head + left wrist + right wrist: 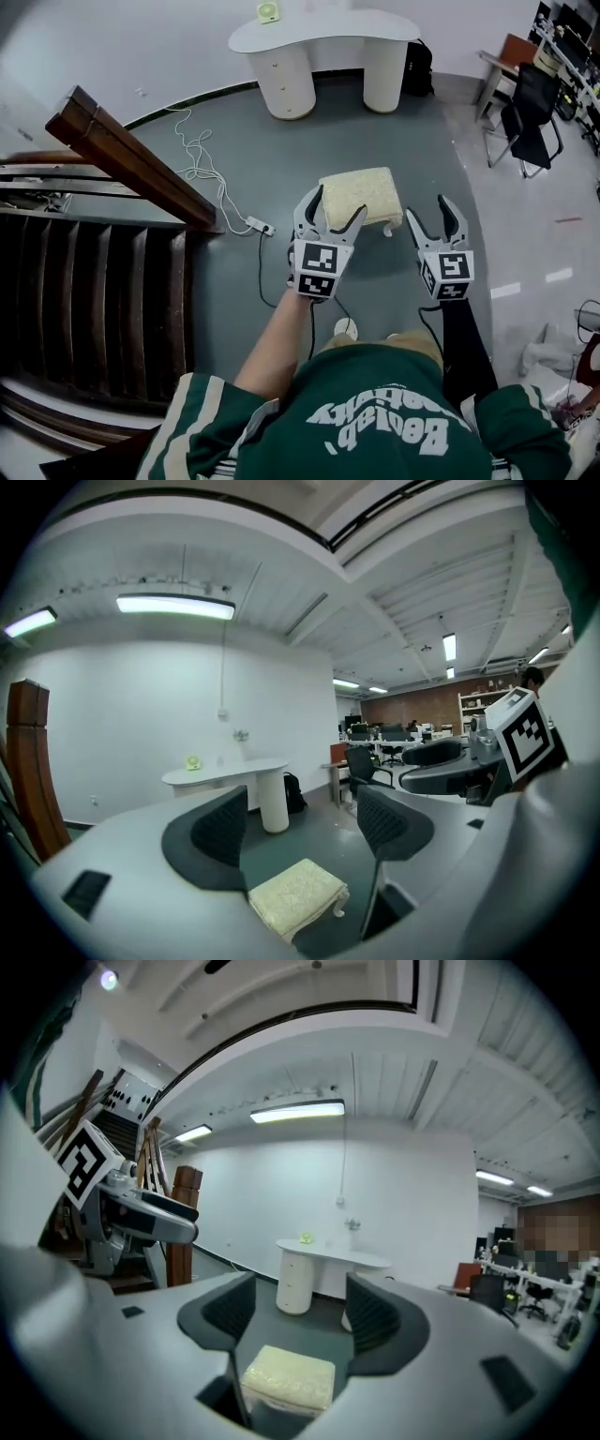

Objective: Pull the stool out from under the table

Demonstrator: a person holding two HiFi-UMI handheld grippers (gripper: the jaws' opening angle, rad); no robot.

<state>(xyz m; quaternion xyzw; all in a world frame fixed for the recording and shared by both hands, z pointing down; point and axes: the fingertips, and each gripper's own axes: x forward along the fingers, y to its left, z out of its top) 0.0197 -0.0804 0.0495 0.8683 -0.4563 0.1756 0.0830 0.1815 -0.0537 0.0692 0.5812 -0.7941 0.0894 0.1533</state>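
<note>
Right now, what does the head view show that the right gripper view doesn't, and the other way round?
Only the head view shows the white power strip on the floor and the person's green shirt.

Only the right gripper view shows the lit ceiling light.

Both show the cream cushioned stool, which stands on open floor well clear of the white table by the wall.

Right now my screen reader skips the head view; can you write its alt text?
A cream-cushioned stool stands on the grey floor, clear of the white table beyond it. Nearer the camera, the left gripper and right gripper are both open and empty; a dark wooden staircase fills the left.
</note>
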